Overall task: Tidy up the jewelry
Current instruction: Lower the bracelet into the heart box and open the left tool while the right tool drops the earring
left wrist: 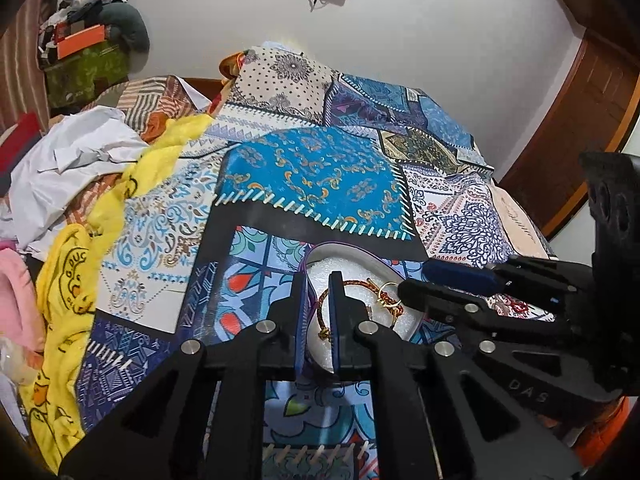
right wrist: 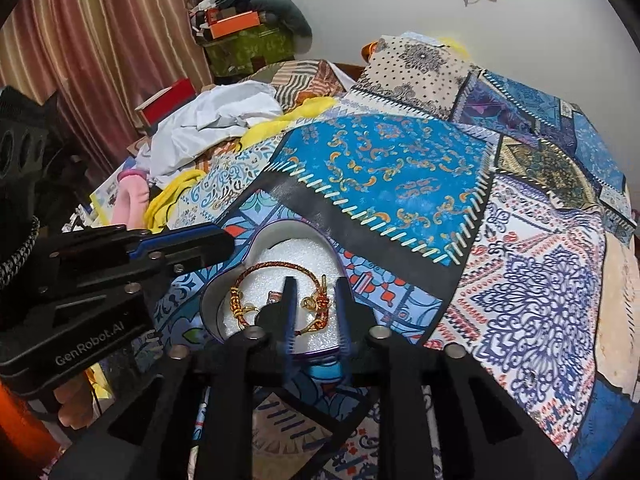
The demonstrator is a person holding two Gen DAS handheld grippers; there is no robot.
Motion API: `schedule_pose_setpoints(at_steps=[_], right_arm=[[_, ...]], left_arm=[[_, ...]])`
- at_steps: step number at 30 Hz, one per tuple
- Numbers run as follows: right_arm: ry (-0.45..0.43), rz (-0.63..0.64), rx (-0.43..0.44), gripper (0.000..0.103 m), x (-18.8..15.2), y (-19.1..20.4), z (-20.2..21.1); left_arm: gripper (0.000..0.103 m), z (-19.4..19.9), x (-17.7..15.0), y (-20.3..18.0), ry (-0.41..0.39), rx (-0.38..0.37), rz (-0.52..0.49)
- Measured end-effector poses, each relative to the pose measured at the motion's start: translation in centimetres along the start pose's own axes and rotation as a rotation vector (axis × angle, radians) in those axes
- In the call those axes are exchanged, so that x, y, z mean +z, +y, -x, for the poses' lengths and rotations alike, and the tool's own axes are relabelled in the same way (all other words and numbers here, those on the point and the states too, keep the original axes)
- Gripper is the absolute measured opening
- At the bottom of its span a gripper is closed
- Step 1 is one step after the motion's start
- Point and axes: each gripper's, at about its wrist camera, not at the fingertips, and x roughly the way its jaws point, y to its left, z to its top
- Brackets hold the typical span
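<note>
While a patchwork-printed blue, white and black bedspread [right wrist: 384, 168] fills most of both views, a heart-shaped purple-rimmed tin box with a white foam lining [right wrist: 280, 254] is seen lying on it at the near centre. Inside the box, on the foam, a braided red-and-gold cord bracelet with gold rings and knots [right wrist: 276, 270] is laid in a loop.

The left gripper [left wrist: 318, 292] is held at the left wall of the box: one finger is placed outside the purple rim and the other inside over the foam, so the wall appears pinched between the narrowly set jaws, though actual contact cannot be confirmed. In the right wrist view this gripper [right wrist: 216, 242] is seen reaching in from the left.

The right gripper [right wrist: 316, 292] is lowered over the near right part of the box, its jaws parted with a clear gap, and a knotted end of the bracelet is seen between them; whether it is touched cannot be told.

On the far left of the bed, a crumpled white cloth [right wrist: 216, 120], a yellow printed cloth [left wrist: 80, 248] and a pink garment [right wrist: 130, 200] are heaped, well apart from the box.
</note>
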Motion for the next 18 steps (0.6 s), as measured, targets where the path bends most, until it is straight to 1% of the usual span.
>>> schedule_pose_setpoints(at_steps=[2, 4, 10, 13, 18], right_arm=[[-0.019, 0.000, -0.009, 0.031, 0.1, 0.1, 0.7], [-0.035, 0.003, -0.010, 0.032, 0.1, 0.1, 1.5], [-0.084, -0.005, -0.040, 0.032, -0.2, -0.4, 4.0], [-0.111, -0.020, -0.054, 0.032, -0.5, -1.1, 5.5], [-0.147, -0.047, -0.085, 0.032, -1.1, -2.5, 7.5]], left_arm=[[0.016, 0.6, 0.0, -0.2, -0.009, 0.006, -0.006], [0.019, 1.2, 0.0, -0.6, -0.019, 0.019, -0.020], [0.021, 2.6, 0.0, -2.0, -0.040, 0.040, -0.065], [0.027, 3.2, 0.0, -2.9, -0.054, 0.043, -0.083], [0.030, 4.1, 0.3, -4.9, -0.072, 0.033, -0.121]])
